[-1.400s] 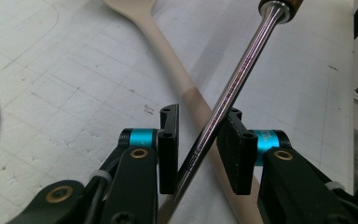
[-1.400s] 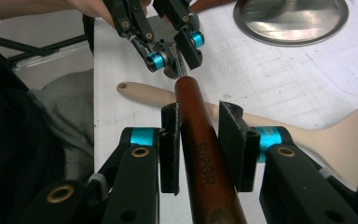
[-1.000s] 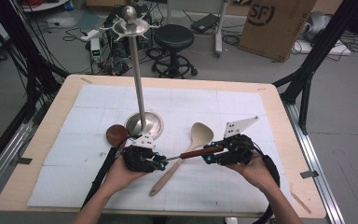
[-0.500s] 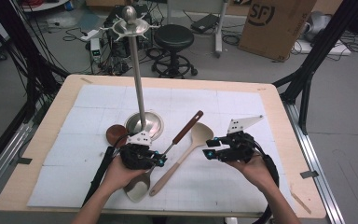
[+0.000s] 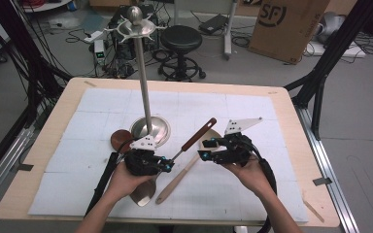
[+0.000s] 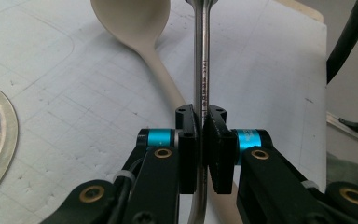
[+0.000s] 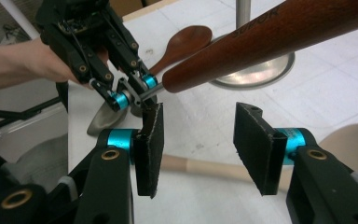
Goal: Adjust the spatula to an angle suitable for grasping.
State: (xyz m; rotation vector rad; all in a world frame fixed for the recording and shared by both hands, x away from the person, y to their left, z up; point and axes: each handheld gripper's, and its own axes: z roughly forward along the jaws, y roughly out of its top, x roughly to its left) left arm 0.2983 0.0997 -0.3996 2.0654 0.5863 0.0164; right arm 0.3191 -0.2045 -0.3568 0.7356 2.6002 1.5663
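My left gripper [image 5: 166, 165] is shut on the thin steel shaft [image 6: 202, 70] of a metal utensil, its jaws having just closed the last bit. The utensil's red-brown wooden handle [image 5: 199, 135] slants up and away to the right. Its metal head [image 5: 143, 194] hangs low by the person's left hand. My right gripper [image 5: 205, 148] stands open just right of that handle, jaws just having widened, nothing between its pads [image 7: 149, 149]. The handle [image 7: 270, 32] passes above them. A pale wooden spoon [image 5: 179, 177] lies on the mat under both.
A steel stand has a round base [image 5: 150, 128] and a tall pole [image 5: 143, 82] with a hook ring on top, just behind the left gripper. A dark wooden spoon [image 5: 120, 141] lies left of the base. The white mat [image 5: 252, 194] covers the wooden table.
The right gripper has let go of the red-brown handle and opened. The utensil, level between both grippers a second ago, now tilts with its handle pointing up and away in the left gripper.
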